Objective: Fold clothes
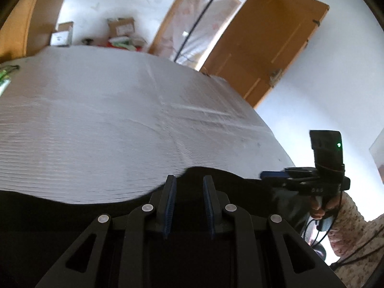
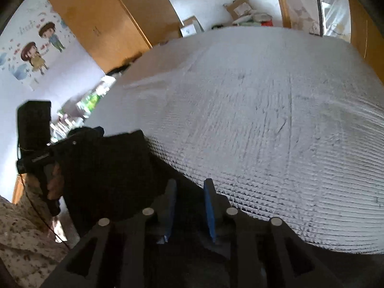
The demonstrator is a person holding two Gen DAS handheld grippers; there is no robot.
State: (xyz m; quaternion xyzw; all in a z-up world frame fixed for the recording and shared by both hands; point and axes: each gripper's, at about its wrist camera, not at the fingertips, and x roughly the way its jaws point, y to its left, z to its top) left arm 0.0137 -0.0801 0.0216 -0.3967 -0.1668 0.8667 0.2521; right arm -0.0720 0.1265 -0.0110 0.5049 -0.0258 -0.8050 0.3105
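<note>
A: How do the grippers stand?

B: The left gripper (image 1: 188, 180) has its jaws partly apart, and the black garment (image 1: 228, 184) fills the gap; the frames don't settle whether the blue pads (image 1: 171, 206) press on it. The right gripper (image 2: 189, 183) is also partly apart, with dark cloth under it and its pads not seen pressing on anything.

A: And the clothing?

B: The black garment lies at the near edge of the grey ribbed bed cover (image 1: 108, 120) and hangs over it. A hand in a speckled sleeve (image 1: 350, 218) holds the right gripper beside the bed.

A: Behind?

B: A wooden door (image 1: 264, 45) and cardboard boxes (image 1: 121, 26).
</note>
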